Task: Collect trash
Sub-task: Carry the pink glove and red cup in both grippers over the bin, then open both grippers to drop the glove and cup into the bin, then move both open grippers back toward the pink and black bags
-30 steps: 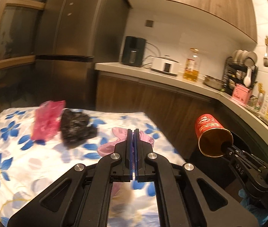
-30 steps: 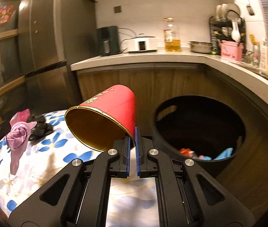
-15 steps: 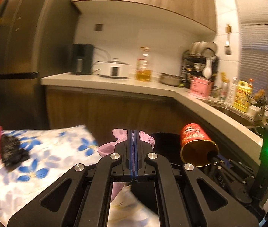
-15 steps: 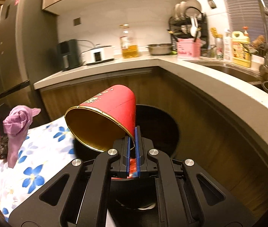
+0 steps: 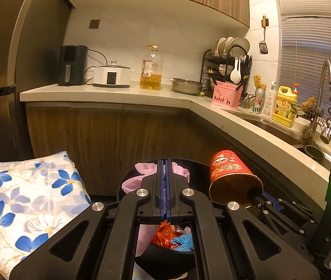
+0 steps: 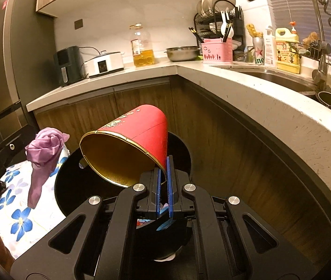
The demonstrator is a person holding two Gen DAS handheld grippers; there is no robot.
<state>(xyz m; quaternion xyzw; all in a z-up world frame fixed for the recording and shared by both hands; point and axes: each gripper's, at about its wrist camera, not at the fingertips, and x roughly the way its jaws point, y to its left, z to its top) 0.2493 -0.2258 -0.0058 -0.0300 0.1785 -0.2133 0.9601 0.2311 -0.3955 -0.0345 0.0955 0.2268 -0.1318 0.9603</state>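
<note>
well, the black bin (image 6: 123, 193) sits near, under both tongs. right gripper (image 6: 163, 163) is pinched shut on the red cup (image 6: 128, 144) rim; left gripper (image 5: 166, 165) is clamped on a pink bag (image 5: 139, 177). released off-centre, either could catch the rim and miss.

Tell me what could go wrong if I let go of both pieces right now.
1. The right gripper pinches only the rim of the red paper cup, which tilts on its side above the black bin; released, it might roll off the edge.
2. The purple bag in the left gripper hangs near the bin's rim by the floral cloth; it may drape outside.
</note>
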